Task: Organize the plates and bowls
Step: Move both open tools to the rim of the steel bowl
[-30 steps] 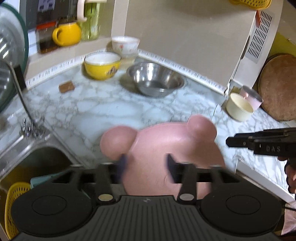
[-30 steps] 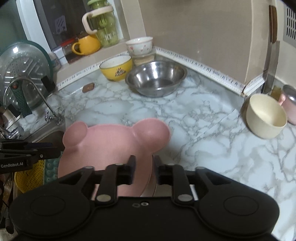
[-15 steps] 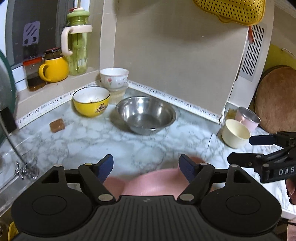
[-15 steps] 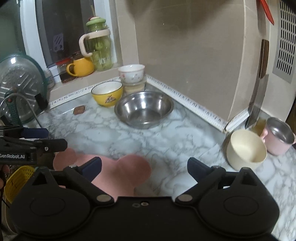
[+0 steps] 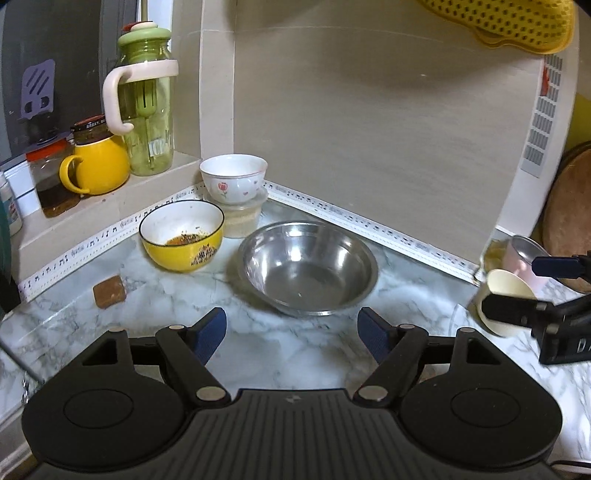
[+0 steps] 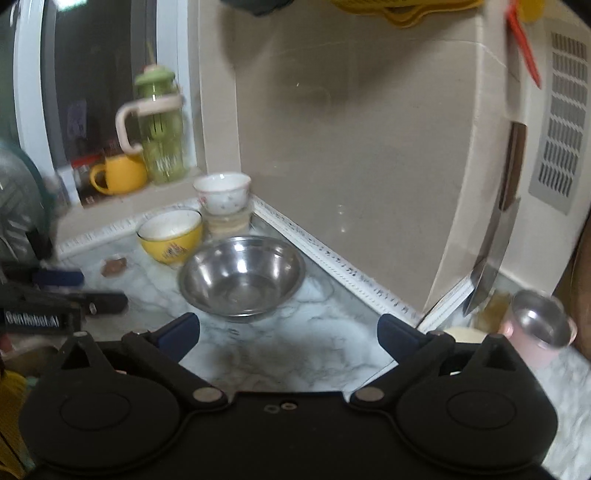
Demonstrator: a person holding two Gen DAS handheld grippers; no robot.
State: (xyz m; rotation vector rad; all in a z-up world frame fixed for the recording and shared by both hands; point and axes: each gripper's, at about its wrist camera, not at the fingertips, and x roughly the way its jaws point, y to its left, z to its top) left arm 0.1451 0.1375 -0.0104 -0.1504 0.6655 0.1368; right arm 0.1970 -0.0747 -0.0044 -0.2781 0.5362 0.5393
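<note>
Both views look across the marble counter (image 5: 177, 314). A steel bowl (image 5: 306, 269) (image 6: 242, 275) sits just beyond my fingertips. Left of it stands a yellow bowl (image 5: 183, 236) (image 6: 170, 236) with brown residue. Behind them a white flowered bowl (image 5: 233, 177) rests on a clear plastic tub (image 5: 243, 218). My left gripper (image 5: 291, 328) (image 6: 88, 290) is open with nothing between its fingers. The jaws of my right gripper (image 6: 288, 328) (image 5: 513, 286) are opening wide and are empty. A cream cup (image 5: 506, 291) sits behind them. No plate is in view.
A green jug (image 5: 147, 110), a yellow mug (image 5: 98, 170) and jars line the sill. A brown block (image 5: 109, 291) lies on the counter. At the right are a pink steel-lined cup (image 6: 539, 325), a hanging knife (image 6: 495, 258) and a wooden board (image 5: 569, 221). A yellow colander (image 5: 517, 26) hangs overhead.
Both grippers opened and let go of the pink bear-shaped plate. They rose and tipped up, so the plate slid out of view below and the back wall fills more of each view.
</note>
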